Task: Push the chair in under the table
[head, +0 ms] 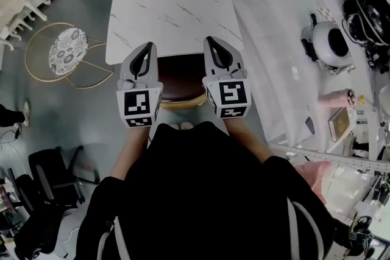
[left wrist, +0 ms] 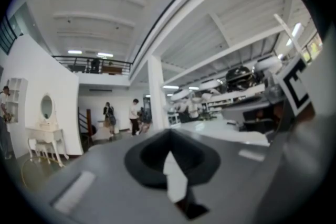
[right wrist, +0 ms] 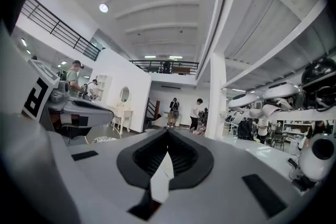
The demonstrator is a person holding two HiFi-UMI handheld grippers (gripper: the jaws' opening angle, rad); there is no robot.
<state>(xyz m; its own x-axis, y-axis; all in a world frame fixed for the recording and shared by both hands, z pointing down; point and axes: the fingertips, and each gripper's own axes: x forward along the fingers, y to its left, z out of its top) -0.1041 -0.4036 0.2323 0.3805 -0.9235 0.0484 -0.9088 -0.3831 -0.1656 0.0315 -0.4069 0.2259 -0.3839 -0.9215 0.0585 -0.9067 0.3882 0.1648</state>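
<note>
The chair (head: 181, 77) has a dark brown seat and a curved tan back rail. In the head view it sits at the near edge of the white marble table (head: 173, 3), with the front of its seat under the tabletop. My left gripper (head: 148, 45) and right gripper (head: 211, 41) are held side by side above the chair, pointing level toward the table. Neither touches the chair. Both are shut with nothing between their fingers. The left gripper (left wrist: 169, 131) in its own view and the right gripper (right wrist: 168, 131) in its own view look out across the room, and their jaws meet at the tip.
A round gold-wire stand with a patterned top (head: 67, 52) is on the floor left of the table. A long white counter (head: 280, 58) with a round white device (head: 332, 44) runs along the right. Black chairs (head: 52, 173) stand at the lower left. Several people stand far off.
</note>
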